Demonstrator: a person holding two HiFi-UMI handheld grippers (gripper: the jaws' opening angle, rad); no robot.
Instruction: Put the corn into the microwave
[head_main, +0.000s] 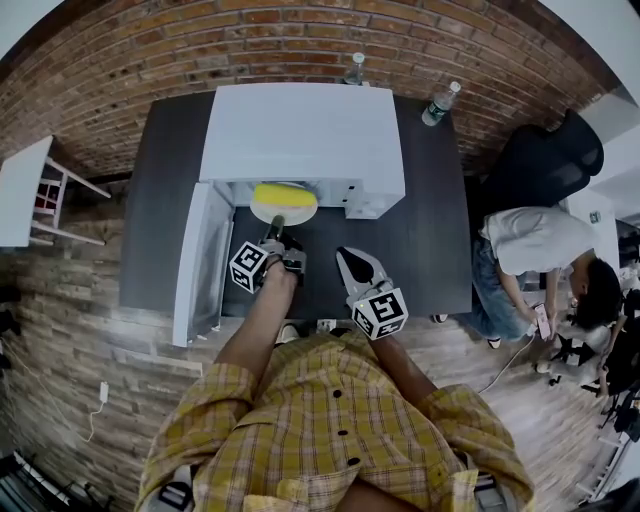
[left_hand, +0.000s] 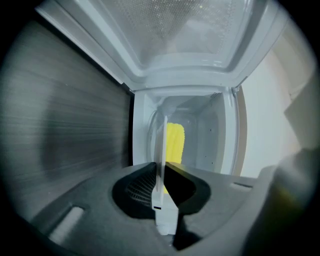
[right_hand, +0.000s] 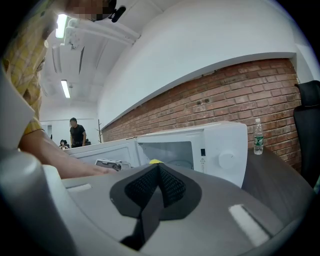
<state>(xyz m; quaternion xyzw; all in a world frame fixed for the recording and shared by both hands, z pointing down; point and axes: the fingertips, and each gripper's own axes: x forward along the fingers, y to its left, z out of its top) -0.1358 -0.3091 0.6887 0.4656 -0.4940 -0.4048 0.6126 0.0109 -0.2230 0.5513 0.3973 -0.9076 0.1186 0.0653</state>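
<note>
A white microwave (head_main: 300, 130) stands on a dark table (head_main: 430, 230) with its door (head_main: 200, 260) swung open to the left. At its mouth a white plate (head_main: 285, 211) carries the yellow corn (head_main: 283, 193). My left gripper (head_main: 275, 232) is shut on the plate's near rim. In the left gripper view the plate (left_hand: 162, 150) shows edge-on between the jaws of the left gripper (left_hand: 162, 172), the corn (left_hand: 175, 142) lies beyond it inside the cavity, and the door (left_hand: 190, 35) is overhead. My right gripper (head_main: 350, 262) hangs shut and empty to the right, in front of the microwave (right_hand: 215, 145).
Two bottles (head_main: 441, 102) (head_main: 355, 68) stand behind the microwave; one bottle (right_hand: 258, 136) shows on its right. A person (head_main: 540, 250) bends beside a black chair (head_main: 545, 160) at the right. A white side table (head_main: 20, 190) stands at the left. Another person (right_hand: 76, 132) stands far off.
</note>
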